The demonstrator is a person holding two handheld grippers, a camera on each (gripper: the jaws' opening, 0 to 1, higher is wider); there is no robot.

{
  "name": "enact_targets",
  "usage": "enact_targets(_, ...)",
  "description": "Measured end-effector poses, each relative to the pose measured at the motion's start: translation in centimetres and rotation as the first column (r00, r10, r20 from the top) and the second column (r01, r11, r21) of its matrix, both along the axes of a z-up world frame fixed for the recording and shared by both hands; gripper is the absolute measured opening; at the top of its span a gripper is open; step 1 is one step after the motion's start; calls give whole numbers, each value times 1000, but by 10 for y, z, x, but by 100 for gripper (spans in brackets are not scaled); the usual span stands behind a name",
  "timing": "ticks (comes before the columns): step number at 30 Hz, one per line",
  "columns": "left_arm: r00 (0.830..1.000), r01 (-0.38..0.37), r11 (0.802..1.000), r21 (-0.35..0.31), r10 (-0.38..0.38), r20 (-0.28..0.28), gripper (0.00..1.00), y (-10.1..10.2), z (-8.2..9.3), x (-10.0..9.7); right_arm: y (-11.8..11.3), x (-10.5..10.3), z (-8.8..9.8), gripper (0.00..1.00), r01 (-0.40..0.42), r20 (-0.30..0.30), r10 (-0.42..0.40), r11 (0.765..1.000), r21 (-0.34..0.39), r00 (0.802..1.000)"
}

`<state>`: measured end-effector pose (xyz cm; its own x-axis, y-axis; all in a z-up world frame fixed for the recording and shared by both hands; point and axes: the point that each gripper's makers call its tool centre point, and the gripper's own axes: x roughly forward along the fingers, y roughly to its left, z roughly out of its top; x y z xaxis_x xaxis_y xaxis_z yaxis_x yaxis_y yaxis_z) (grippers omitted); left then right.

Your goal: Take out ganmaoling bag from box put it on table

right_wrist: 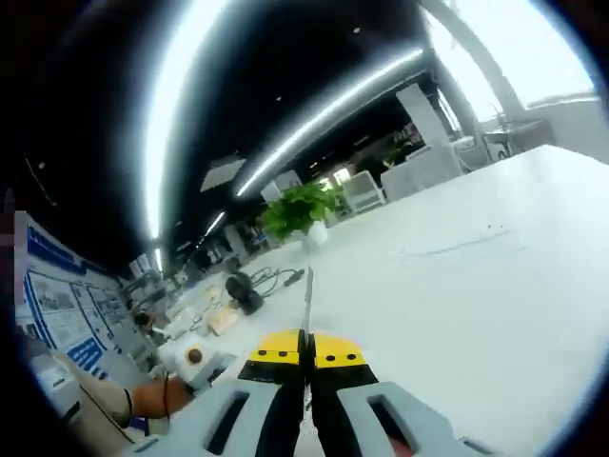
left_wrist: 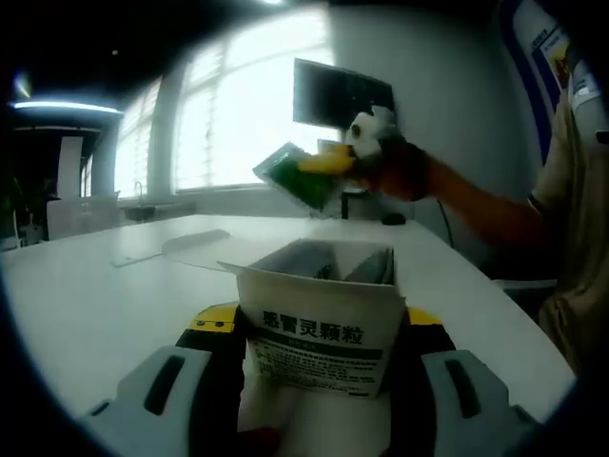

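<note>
Ganmaoling bag (right_wrist: 307, 300) pinched edge-on in right tongs (right_wrist: 306, 367), up over table (right_wrist: 476, 286), left tongs (left_wrist: 314, 367) clamp box (left_wrist: 319, 319)

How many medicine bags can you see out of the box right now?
1: a green bag held up in the right gripper above the table. More may be hidden inside the open box gripped by the left gripper.

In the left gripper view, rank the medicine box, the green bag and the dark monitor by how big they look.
1. Medicine box, largest, though it sits nearest the camera.
2. Dark monitor by the window.
3. Green bag, held in the right gripper; close to the monitor's size, so that order is unsure.
</note>
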<state>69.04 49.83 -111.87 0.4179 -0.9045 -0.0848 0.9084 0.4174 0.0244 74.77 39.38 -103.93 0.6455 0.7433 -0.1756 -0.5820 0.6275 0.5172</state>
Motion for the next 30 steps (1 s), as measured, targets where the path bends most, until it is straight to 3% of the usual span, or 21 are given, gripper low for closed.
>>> enact_targets(3, 1000, 0, 1000, 2, 0, 1, 51, 0, 0, 0, -8, 8, -15, 0, 36, -36, -36, 999, -4, 999)
enact_targets(8, 1000, 0, 1000, 7, 0, 4, 51, 0, 0, -1, -9, 15, -47, 0, 85, -157, -82, 996, 17, 984)
enact_targets(12, 1000, 0, 1000, 10, 0, 5, 51, 0, -1, -1, -5, 19, -70, 0, 90, -187, -96, 995, -37, 978)
enact_targets(15, 1000, 1, 1000, 13, -1, 6, 51, -1, -1, -1, -2, 23, -80, 0, 90, -223, -94, 996, -29, 970)
enact_targets(23, 1000, 1, 1000, 22, -1, 10, 51, -1, -2, -1, -1, 32, -94, 0, 113, -242, -127, 991, -69, 962)
enact_targets(30, 1000, 1, 1000, 29, -1, 12, 51, -1, -3, -1, -9, 39, -105, 0, 132, -131, -165, 963, -234, 978)
